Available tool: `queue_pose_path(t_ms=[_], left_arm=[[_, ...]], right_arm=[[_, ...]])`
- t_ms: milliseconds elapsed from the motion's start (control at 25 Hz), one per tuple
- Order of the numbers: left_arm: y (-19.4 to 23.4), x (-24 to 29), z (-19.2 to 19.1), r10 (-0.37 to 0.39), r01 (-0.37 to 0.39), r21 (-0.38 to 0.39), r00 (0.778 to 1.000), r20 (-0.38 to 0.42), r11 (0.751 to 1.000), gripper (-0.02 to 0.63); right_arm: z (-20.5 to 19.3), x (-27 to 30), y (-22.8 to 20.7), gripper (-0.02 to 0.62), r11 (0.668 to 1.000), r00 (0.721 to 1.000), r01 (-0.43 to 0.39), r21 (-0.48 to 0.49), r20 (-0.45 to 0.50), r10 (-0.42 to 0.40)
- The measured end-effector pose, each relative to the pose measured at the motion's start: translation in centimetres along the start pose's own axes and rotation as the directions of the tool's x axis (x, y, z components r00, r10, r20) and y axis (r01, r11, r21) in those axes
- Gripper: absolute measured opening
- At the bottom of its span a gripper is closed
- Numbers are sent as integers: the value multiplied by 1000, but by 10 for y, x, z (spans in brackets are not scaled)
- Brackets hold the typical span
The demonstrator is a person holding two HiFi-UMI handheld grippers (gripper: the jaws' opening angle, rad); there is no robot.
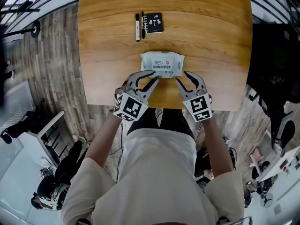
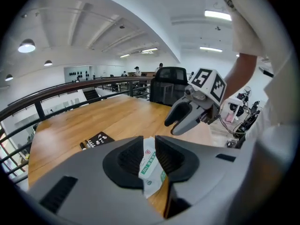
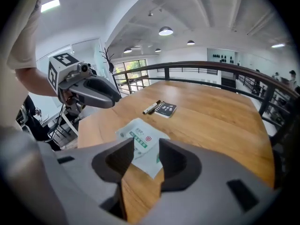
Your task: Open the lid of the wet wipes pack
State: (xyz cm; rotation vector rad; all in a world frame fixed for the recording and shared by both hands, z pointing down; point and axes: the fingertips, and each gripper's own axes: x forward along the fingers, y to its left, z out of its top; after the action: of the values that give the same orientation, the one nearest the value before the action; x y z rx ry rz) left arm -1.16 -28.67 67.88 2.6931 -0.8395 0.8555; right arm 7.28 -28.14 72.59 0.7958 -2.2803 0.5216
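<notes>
While the wipes pack lies flat, the left gripper gapes.

Print on wet wipes pack — apparently illegible

White-green wet wipes pack, closed, flat near table front edge

White-and-green wipes pack, black notebook, wood-grain table
</notes>
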Motion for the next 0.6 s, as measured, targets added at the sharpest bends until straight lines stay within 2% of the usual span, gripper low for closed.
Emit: queue_pose_path(t_ms=[240,600], left_arm=[[-2,40,-29,-23,37,139,994,-104,990,83],[-14,79,-70,-59,137,320,969,-242,937,103]], right_arm=[[-17,38,-9,152,993,995,-70,-95,-70,64],[-44,71,-6,152,971,981,-166,-170,-128,145]])
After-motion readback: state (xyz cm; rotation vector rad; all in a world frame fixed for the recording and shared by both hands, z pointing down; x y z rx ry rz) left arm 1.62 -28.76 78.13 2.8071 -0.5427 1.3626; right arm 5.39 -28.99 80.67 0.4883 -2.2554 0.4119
